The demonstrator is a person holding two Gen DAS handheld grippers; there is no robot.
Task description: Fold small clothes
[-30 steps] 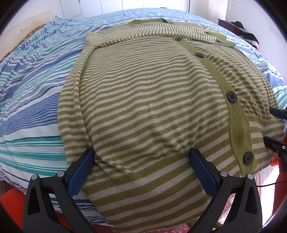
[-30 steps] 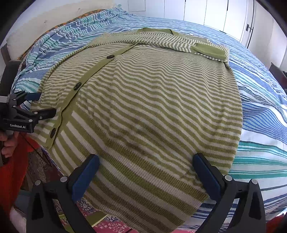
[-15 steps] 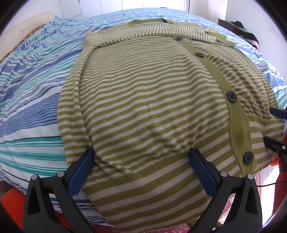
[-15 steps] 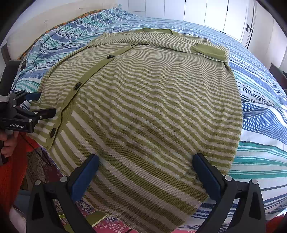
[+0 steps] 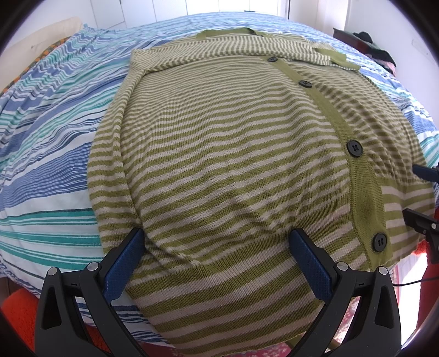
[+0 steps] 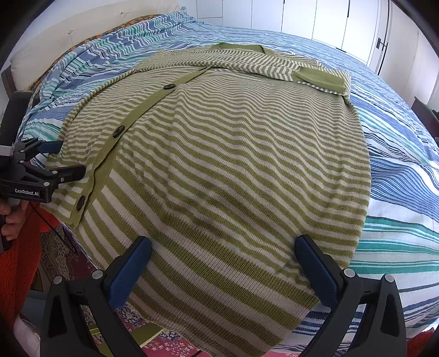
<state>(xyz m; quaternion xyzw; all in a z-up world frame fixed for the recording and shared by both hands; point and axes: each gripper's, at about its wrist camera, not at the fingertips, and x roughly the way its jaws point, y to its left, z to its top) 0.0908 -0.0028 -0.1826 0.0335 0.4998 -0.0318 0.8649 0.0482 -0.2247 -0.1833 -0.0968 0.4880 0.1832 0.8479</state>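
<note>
Left gripper (image 5: 216, 241): your jaws stand wide apart, gripping nothing. The blue pads (image 5: 124, 263) rest on or just above the lower hem area of the cardigan; contact cannot be confirmed.
Right gripper (image 6: 223, 250): your jaws are spread wide here too, nothing held. Both fingers sit over the hem on the cardigan's other half.
Cardigan (image 5: 233, 153): green and cream striped knit, lying flat on the bed with its front up and its hem toward you, hanging slightly over the near edge of the mattress.
Sleeves: both are folded across the chest near the neckline; a plain green cuff (image 6: 319, 78) lies at the far right in your right wrist view.
Button band (image 5: 343, 129): plain green strip running from the neckline down to the hem, closed, with black buttons (image 5: 354, 148) along it.
Gripper spacing: your left gripper sits left of the band, your right gripper right of it. Each one appears at the edge of the other's view, beside the hem.
Bed cover (image 5: 49, 153): blue, teal and white stripes, under the cardigan on all sides.
Hand (image 6: 12, 219): your fingers wrap the left gripper's handle at the left edge of the right wrist view.
Background: white cupboard doors (image 6: 329, 19) behind the bed.
</note>
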